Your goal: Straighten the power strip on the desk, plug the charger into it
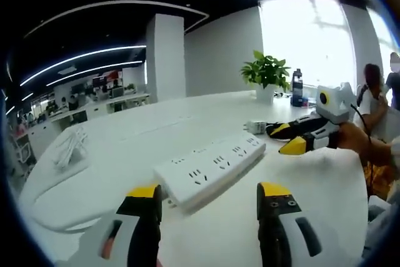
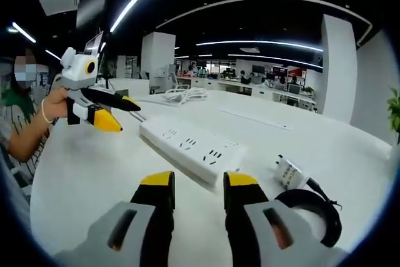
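Note:
The white power strip (image 1: 209, 167) lies at a slant on the white desk (image 1: 125, 154), just beyond my left gripper (image 1: 209, 193), which is open and holds nothing. My right gripper (image 1: 284, 140) comes in from the right, past the strip's far end. In the right gripper view the power strip (image 2: 190, 145) lies straight ahead of my right gripper (image 2: 199, 182), which is open with nothing between its jaws. The white charger (image 2: 290, 172) rests on the desk to the right of the strip, with its black coiled cable (image 2: 309, 211) beside it. The charger (image 1: 256, 127) sits beyond the strip's far end. The left gripper (image 2: 122, 114) hovers open at the left.
A potted plant (image 1: 267, 70) and a dark bottle (image 1: 297, 85) stand at the desk's far edge. A bundle of white cable (image 1: 69, 148) lies on the desk at the left; the white cable (image 2: 184, 95) lies beyond the strip. A person's forearm (image 2: 28, 136) holds the left gripper.

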